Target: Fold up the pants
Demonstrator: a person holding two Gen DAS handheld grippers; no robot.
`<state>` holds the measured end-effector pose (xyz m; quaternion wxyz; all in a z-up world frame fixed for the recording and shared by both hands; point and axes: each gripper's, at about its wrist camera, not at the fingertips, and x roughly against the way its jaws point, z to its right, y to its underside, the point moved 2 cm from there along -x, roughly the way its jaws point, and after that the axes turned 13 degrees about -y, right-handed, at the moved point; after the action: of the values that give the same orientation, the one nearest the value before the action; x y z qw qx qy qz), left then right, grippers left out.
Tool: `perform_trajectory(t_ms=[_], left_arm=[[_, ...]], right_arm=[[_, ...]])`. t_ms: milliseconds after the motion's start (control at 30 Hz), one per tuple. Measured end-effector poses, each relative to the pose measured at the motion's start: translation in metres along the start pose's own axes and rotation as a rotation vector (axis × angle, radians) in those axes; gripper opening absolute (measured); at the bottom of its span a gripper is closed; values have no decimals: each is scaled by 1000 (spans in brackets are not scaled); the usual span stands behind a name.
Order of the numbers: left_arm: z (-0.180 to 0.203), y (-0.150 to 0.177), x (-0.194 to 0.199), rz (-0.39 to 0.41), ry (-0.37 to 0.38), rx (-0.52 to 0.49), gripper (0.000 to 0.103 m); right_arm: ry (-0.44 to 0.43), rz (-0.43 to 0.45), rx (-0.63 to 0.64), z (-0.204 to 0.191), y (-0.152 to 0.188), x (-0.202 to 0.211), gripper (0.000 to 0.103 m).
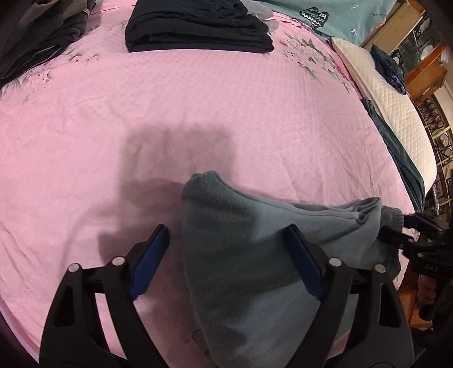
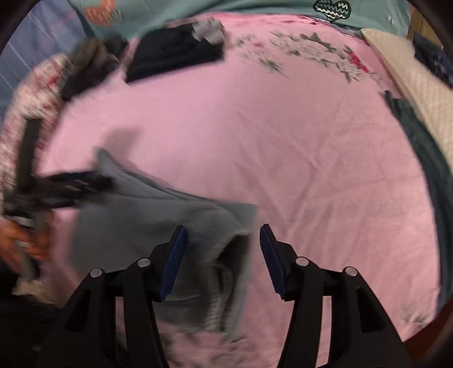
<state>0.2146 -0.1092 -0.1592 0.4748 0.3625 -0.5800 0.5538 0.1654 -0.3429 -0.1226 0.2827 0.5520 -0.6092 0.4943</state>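
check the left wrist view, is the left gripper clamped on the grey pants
No, the left gripper stands open over the grey pants, pads apart.

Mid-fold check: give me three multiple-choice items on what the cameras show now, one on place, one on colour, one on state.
1. The folded dark garment lies: A) far across the bed B) between the claws C) on the floor
2. The bedsheet is: A) white B) pink C) green
3. The right claw is: A) shut on the grey pants B) open C) out of view

A: it lies at the far side, well beyond the grey pants.
B: pink fabric fills both views.
B: its pads stand apart, pants edge loose between them.
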Motion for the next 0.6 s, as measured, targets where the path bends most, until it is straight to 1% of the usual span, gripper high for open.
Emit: perform_trajectory(t_ms=[33, 67, 100, 133, 167, 200, 233, 267, 300, 333, 467, 533, 600], left_arm=[[1, 0, 1, -1, 26, -8, 66], [2, -1, 1, -7, 57, -14, 55], [2, -1, 2, -5, 74, -15, 52], [3, -1, 2, 0, 84, -19, 43], [1, -1, 2, 5, 87, -21, 33], [-3, 0, 4, 11, 106, -13, 29], [-8, 1, 6, 15, 130, 0, 23], [-13, 1, 9, 20, 161, 16, 19], [-18, 2, 15, 31, 195, 26, 18], [-20, 2, 21, 43, 209, 20, 17], [-24, -3, 51, 116, 235, -19, 16], [-31, -14, 66, 153, 247, -2, 16], [-39, -33, 77, 192, 238, 27, 16]], right_arm=[[-14, -11, -18, 7, 4, -4, 55], [-56, -18, -51, 13, 7, -9, 55], [-117, -39, -112, 21, 10, -16, 55], [-159, -54, -166, 27, 13, -22, 55], [-160, -36, -175, 28, 13, -22, 49], [-169, -32, -175, 27, 13, -23, 39], [-153, -26, -166, 23, 12, -21, 29], [-141, -22, -159, 19, 11, -19, 27], [-125, -13, -145, 14, 11, -15, 25], [-112, 0, -138, 8, 10, -10, 24], [-128, 101, -162, -12, 8, 30, 23], [-116, 156, -153, -23, 1, 49, 23], [-117, 204, -143, -31, -14, 61, 23]])
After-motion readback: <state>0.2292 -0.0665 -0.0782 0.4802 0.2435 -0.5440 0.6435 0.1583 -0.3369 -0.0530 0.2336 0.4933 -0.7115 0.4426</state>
